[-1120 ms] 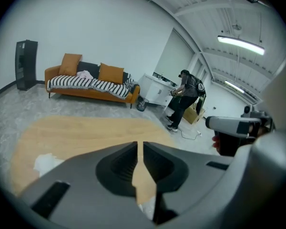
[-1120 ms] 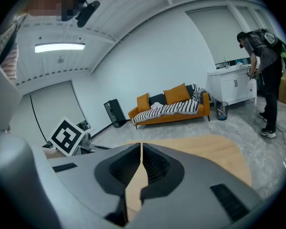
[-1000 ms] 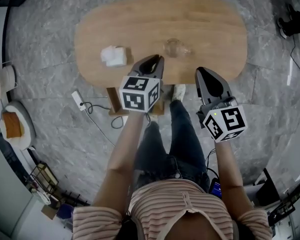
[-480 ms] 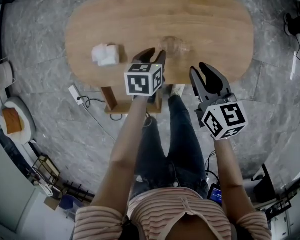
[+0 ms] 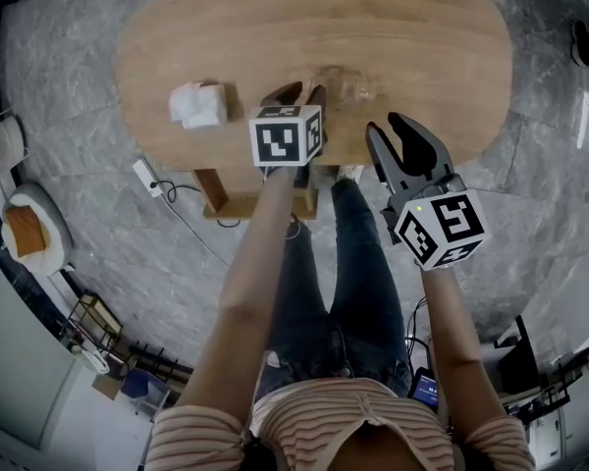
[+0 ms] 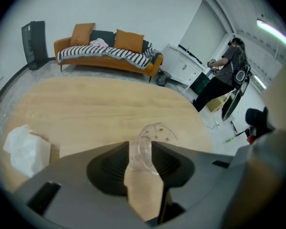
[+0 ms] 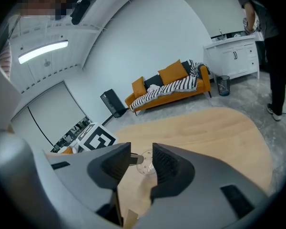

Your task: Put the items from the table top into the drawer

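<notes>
A clear plastic cup (image 5: 346,84) and a crumpled white tissue (image 5: 198,104) sit on the oval wooden table (image 5: 422,37). My left gripper (image 5: 299,94) hangs over the table's near edge, its tips just left of the cup. Its jaws have just been opening and stand open; the cup (image 6: 151,144) shows in the gap ahead of them, not gripped. The tissue (image 6: 26,148) lies far to its left. My right gripper (image 5: 388,128) hovers off the near edge, jaws also just opened, nothing between them. It (image 7: 141,149) looks toward the cup (image 7: 146,161).
A wooden base (image 5: 260,204) stands under the table's near edge. A power strip (image 5: 145,177) with a cable lies on the grey floor at the left. Beyond the table are an orange sofa (image 6: 107,51), white cabinets (image 6: 181,68) and a standing person (image 6: 226,75).
Both grippers' jaws were shut and now stand apart. Both have come lower, the left one reaching in over the table's edge beside the cup.
</notes>
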`<state>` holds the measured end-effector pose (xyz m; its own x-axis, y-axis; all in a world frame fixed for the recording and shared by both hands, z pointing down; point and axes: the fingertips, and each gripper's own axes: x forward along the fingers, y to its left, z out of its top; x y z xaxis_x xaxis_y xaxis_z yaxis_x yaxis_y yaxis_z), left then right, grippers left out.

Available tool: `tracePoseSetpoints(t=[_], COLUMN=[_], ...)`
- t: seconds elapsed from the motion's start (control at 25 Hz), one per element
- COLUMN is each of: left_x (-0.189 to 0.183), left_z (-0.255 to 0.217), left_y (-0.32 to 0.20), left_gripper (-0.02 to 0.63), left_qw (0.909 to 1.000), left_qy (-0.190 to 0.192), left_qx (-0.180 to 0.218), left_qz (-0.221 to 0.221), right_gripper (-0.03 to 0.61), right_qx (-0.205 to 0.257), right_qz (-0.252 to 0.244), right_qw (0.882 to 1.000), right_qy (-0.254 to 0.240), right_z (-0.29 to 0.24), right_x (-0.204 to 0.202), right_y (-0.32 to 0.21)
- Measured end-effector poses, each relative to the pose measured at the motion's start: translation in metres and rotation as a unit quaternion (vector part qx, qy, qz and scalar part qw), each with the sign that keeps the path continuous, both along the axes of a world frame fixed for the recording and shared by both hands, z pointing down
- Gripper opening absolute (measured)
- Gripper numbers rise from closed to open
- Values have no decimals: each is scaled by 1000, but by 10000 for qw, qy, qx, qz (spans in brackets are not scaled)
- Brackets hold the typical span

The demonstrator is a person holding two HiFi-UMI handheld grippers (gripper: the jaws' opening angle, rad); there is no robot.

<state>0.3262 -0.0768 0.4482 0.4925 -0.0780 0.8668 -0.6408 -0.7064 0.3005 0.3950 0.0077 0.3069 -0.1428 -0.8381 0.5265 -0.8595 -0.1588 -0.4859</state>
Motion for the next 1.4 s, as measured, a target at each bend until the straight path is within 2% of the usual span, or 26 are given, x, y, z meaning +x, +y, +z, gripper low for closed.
tracePoseSetpoints(t=[0.56, 0.68, 1.16, 1.4], left_x=[7, 6, 0, -5], left_z=[30, 34, 30, 2], left_y=[-10, -14, -10, -11], left_gripper=[120, 72, 40, 34], left_qw=[9989, 9984, 9981, 9982], left_qy=[-472, -555, -576, -337], left_qx=[-15, -4, 180, 328], left_qz=[-30, -100, -135, -360], right_gripper=[135, 135, 133, 120], right_qx=[-175, -193, -267, -221], right_qz=[6, 9, -16, -89], right_qw=[9997, 9996, 9994, 9995], right_qy=[-161, -187, -203, -193], right_z=[24, 27, 23, 15], right_x=[3, 4, 1, -4], right_y=[-2, -3, 3, 5])
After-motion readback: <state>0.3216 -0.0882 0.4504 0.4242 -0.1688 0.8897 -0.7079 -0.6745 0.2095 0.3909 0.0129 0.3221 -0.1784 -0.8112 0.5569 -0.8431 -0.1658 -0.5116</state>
